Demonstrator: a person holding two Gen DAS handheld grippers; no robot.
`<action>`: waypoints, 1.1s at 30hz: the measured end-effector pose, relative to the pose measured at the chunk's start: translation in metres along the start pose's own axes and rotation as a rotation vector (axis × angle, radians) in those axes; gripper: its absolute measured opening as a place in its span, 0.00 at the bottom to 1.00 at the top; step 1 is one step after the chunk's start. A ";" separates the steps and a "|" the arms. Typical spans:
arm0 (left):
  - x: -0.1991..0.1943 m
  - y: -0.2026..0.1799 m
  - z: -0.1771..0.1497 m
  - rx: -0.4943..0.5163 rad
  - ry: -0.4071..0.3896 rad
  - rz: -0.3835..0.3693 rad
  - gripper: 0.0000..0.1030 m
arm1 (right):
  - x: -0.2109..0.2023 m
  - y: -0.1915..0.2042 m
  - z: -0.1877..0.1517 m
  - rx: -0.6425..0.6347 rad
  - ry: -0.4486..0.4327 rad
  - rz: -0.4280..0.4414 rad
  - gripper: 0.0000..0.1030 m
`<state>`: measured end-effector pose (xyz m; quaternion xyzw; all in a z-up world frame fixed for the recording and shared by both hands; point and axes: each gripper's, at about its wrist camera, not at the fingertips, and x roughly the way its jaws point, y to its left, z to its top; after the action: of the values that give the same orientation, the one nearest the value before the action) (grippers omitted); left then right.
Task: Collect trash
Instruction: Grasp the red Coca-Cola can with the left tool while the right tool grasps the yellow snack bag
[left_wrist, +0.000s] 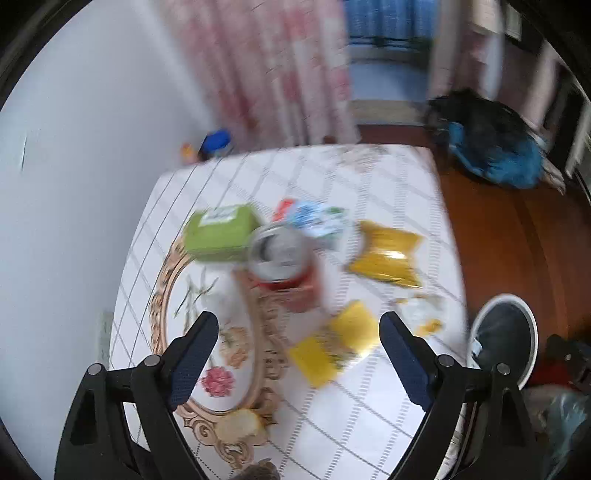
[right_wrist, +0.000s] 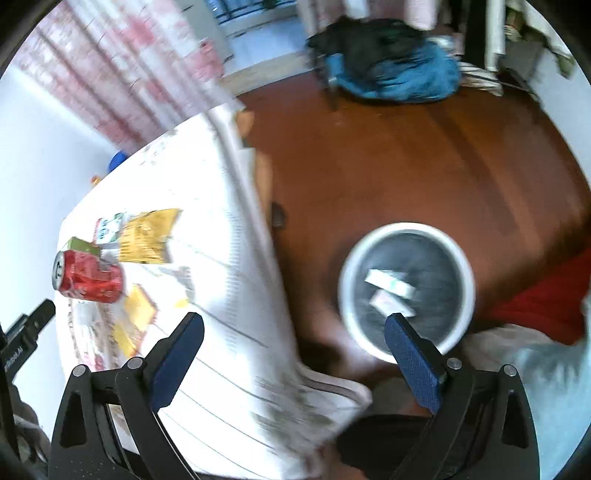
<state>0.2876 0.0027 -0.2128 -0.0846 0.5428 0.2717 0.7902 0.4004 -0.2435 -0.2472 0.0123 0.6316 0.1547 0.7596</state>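
Desk (left_wrist: 369, 406) under white checked cloth fills mid-frame, blurred. Round white-rimmed bin (right_wrist: 406, 291), lower right, holds smeared white scraps. Red drink can (left_wrist: 284, 258) stands centre among yellow wrappers (left_wrist: 384, 254). Left tool (left_wrist: 299, 332) and right tool (right_wrist: 295, 332) gape apart, empty.

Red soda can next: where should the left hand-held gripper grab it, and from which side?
Probably across the red soda can mid-body, coming from above and the near side. It stands upright, and the green box crowds its left. The left hand-held gripper is open.
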 end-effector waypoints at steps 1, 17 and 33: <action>0.007 0.010 0.002 -0.022 0.009 -0.001 0.86 | 0.009 0.013 0.003 -0.005 0.008 0.010 0.96; 0.090 0.033 0.036 -0.101 0.060 -0.061 0.60 | 0.114 0.142 0.075 -0.043 0.129 0.121 0.96; 0.083 0.065 0.028 -0.092 -0.007 0.004 0.59 | 0.143 0.194 0.065 -0.160 0.146 0.073 0.52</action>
<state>0.2979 0.0975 -0.2664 -0.1188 0.5272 0.2981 0.7868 0.4426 -0.0119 -0.3295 -0.0367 0.6700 0.2326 0.7040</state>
